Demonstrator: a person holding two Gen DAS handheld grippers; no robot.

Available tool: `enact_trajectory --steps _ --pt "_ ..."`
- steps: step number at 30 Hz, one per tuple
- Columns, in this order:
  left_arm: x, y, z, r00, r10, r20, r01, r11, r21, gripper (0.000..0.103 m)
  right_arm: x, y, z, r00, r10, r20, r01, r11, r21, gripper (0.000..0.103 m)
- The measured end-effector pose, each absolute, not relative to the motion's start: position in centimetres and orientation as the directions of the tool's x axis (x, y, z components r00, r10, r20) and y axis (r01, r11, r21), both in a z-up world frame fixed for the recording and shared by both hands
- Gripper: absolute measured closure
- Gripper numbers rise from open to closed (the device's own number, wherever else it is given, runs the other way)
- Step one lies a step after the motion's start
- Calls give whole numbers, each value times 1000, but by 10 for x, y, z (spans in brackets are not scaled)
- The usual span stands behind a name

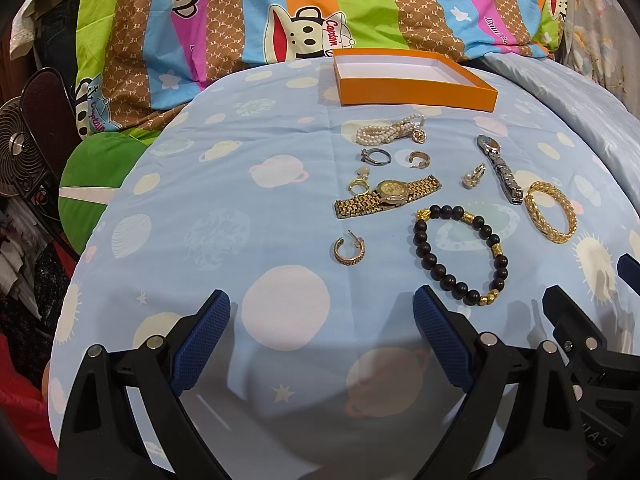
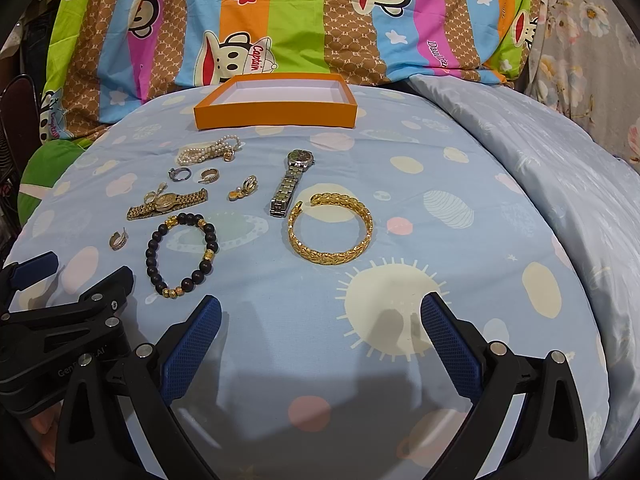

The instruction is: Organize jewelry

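Both grippers, left [image 1: 322,308] and right [image 2: 320,312], spread empty; jewelry [image 1: 460,254] and orange box [image 1: 416,80] lie ahead

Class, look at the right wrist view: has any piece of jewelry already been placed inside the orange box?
No: the orange box shows only its bare white inside, while the gold bangle and the other pieces lie on the bedsheet.
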State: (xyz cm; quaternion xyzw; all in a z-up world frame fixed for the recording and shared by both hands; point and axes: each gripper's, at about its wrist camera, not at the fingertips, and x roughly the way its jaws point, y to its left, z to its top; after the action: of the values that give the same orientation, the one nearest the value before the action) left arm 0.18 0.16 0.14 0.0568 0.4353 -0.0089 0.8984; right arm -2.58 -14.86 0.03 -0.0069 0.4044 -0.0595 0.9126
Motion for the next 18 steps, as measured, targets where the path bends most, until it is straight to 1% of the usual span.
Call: enact_trajectory --steps 12,18 --pt "2 6 4 630 12 -777 65 996 68 12 -25 -153 4 667 -108 -737 121 992 -37 5" --pt "6 17 7 637 29 -771 36 997 67 11 -21 -165 11 675 -118 -729 147 989 -24 5"
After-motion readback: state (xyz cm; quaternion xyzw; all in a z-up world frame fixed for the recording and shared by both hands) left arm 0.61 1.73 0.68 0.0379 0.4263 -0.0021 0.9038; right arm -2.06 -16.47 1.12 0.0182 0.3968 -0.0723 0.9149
